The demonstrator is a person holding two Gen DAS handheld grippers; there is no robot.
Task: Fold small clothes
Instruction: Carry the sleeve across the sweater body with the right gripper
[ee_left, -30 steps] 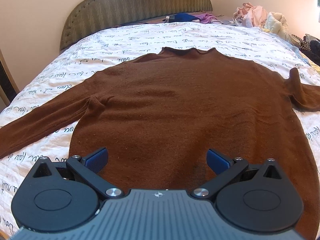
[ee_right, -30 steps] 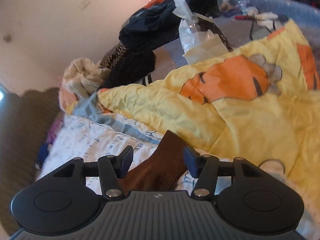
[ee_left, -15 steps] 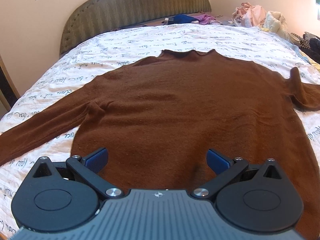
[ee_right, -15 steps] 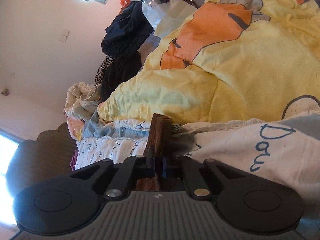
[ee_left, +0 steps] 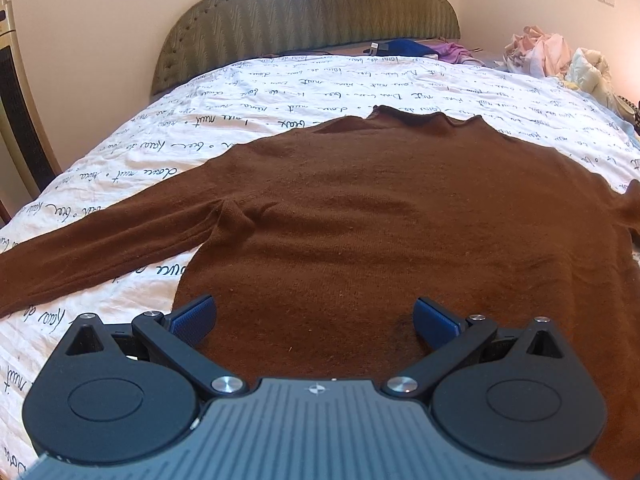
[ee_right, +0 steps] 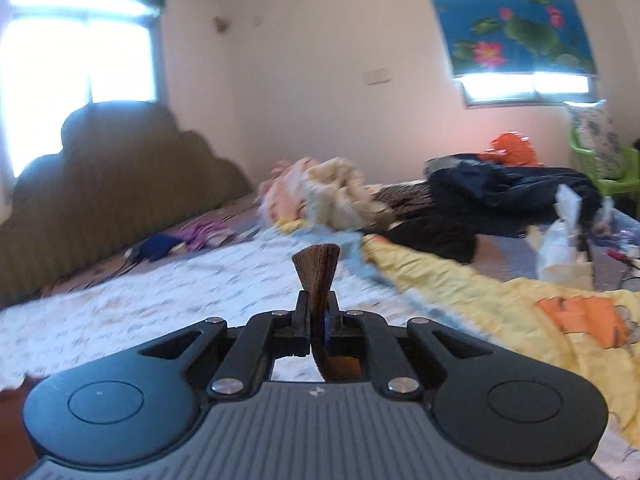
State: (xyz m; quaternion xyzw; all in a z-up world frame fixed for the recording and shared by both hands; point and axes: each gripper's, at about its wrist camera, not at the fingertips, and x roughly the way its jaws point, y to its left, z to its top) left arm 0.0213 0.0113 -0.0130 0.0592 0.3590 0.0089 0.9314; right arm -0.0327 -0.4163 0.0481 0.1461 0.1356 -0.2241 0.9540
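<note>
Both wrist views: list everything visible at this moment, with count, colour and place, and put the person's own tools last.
sweater: one, brown, flat on the bed, left sleeve stretched out
sleeve cuff: one, brown, pinched in the right claw
bedsheet: one, white with dark handwriting, covering the bed
headboard: one, olive green, at the wall
quilt: one, yellow with orange print, beside the sheet
clothes pile: one heap, pink and cream, far corner
dark clothes: one heap, navy and black, behind the quilt
window blinds: two, blue lotus print
left claw: open, over the sweater hem
right claw: shut on the cuff
</note>
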